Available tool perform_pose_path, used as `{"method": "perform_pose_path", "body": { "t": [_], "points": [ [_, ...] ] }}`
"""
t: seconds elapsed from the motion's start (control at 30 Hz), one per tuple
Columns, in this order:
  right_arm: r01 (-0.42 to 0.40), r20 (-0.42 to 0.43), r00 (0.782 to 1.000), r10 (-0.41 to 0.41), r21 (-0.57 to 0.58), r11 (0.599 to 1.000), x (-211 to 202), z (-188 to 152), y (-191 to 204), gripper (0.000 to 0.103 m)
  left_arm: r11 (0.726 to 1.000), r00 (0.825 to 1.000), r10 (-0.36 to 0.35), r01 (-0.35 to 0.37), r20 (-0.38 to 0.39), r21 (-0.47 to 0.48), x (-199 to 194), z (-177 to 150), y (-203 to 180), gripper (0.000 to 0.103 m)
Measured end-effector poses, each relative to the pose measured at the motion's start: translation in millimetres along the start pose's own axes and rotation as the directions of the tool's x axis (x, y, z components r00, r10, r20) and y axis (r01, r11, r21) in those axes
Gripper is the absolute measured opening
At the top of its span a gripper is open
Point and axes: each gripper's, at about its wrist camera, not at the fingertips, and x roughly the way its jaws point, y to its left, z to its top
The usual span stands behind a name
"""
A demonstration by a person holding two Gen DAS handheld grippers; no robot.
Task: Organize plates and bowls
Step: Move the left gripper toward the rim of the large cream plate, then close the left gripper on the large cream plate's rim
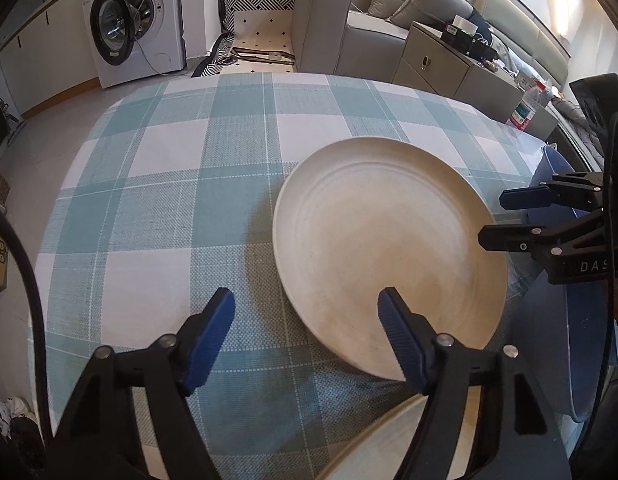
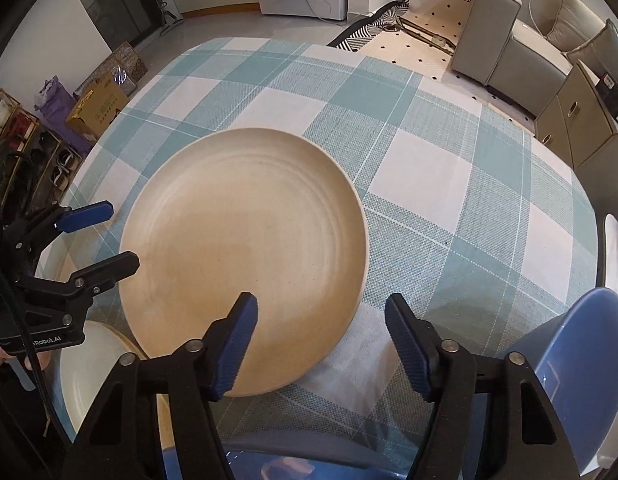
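A large cream plate [image 1: 389,240] lies flat on the checked tablecloth; it also shows in the right wrist view [image 2: 245,248]. My left gripper [image 1: 307,334] is open and empty, its right finger over the plate's near rim. My right gripper [image 2: 321,344] is open and empty, its left finger over the plate's near edge. Each gripper shows in the other's view, the right gripper [image 1: 493,218] at the plate's right, the left gripper [image 2: 121,236] at its left. A blue bowl [image 2: 581,380] sits at the right. A pale bowl [image 2: 93,376] sits at the lower left.
The table [image 1: 169,184] wears a teal and white checked cloth. A blue dish rim [image 2: 269,460] lies under my right gripper. A second cream rim [image 1: 373,440] lies under my left gripper. A washing machine [image 1: 137,20], a sofa [image 1: 349,32] and a cabinet [image 1: 433,56] stand beyond the table.
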Motion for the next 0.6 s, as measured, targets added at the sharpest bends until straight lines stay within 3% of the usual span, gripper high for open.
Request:
{"method": "perform_pose_path", "body": {
  "t": [0.6],
  "points": [
    [0.002, -0.028, 1.0, -0.002, -0.014, 1.0, 15, 3, -1, 0.046, 1.0, 0.998, -0.007, 0.008, -0.056, 0.009, 20, -4, -1, 0.04]
  ]
}}
